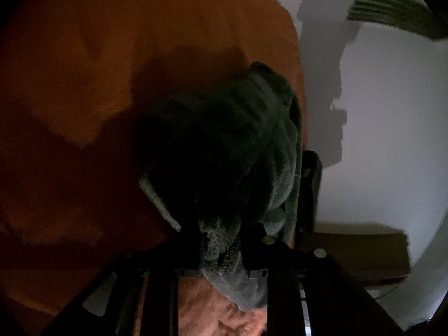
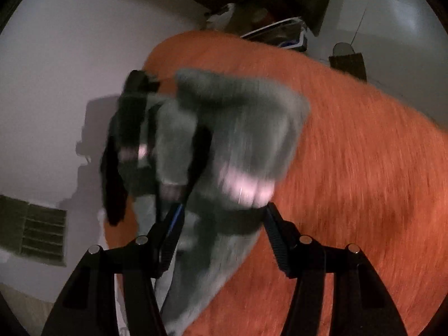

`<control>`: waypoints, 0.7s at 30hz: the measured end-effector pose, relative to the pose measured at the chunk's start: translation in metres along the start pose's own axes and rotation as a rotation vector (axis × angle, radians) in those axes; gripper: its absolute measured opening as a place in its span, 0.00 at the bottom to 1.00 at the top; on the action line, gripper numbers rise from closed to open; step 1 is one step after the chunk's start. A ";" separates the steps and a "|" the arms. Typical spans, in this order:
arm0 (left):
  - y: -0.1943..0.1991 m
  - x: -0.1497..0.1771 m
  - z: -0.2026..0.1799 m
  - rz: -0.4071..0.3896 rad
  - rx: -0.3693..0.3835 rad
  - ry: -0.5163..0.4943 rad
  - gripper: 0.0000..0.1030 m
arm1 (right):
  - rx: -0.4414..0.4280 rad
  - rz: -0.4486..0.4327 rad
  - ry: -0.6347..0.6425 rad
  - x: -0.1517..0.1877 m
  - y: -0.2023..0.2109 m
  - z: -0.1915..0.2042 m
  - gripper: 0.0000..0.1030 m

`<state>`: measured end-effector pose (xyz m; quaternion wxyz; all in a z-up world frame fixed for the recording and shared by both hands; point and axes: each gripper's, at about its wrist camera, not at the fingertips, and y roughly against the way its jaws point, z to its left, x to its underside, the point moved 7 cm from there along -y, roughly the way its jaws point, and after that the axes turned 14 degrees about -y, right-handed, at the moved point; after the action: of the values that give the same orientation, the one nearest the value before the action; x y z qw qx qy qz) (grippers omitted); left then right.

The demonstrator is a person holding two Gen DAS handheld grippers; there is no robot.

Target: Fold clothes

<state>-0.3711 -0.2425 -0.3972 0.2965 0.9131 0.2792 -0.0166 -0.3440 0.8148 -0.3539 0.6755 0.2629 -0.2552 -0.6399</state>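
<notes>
Grey fleece garment [image 2: 238, 140] lifted over orange rug [image 2: 364, 182]. Left gripper [image 1: 221, 243] pinches a bunched fold; right gripper [image 2: 221, 215], blurred, seemingly stands open around cloth. Risk: bunch slipping, spoiling the fold.

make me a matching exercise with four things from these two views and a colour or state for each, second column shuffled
Column one:
1. left claw
2. right claw
3. fluffy blanket
4. floor

Column two:
a. pale and bare, crossed by a shadow
b. orange, spread out under the garment
c. shut on the grey fleece garment
d. open, with the garment between its fingers

Pairs: 1-c, 2-d, 3-b, 4-a
</notes>
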 end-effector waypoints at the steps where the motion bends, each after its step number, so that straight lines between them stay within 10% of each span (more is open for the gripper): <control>1: 0.000 -0.005 -0.009 -0.009 -0.007 -0.004 0.17 | 0.037 -0.030 0.006 -0.004 -0.006 0.003 0.36; 2: 0.000 -0.010 -0.018 -0.018 -0.015 -0.007 0.16 | 0.050 -0.042 -0.024 -0.006 -0.003 -0.001 0.11; 6: 0.000 -0.029 -0.054 -0.053 -0.044 -0.022 0.14 | 0.030 -0.084 -0.077 0.006 0.049 -0.007 0.10; 10: 0.042 -0.048 -0.096 -0.093 -0.050 -0.264 0.14 | 0.047 -0.050 -0.047 0.056 0.121 -0.040 0.10; 15: 0.033 -0.026 0.013 0.031 -0.108 -0.111 0.14 | 0.072 0.129 -0.190 0.098 0.098 -0.123 0.13; 21: 0.017 0.006 0.042 -0.020 -0.033 -0.030 0.18 | 0.134 -0.025 -0.073 0.101 0.152 -0.112 0.39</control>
<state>-0.3517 -0.2738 -0.4240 0.3156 0.9048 0.2843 -0.0284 -0.1513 0.7235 -0.3316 0.6386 0.2870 -0.3189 -0.6388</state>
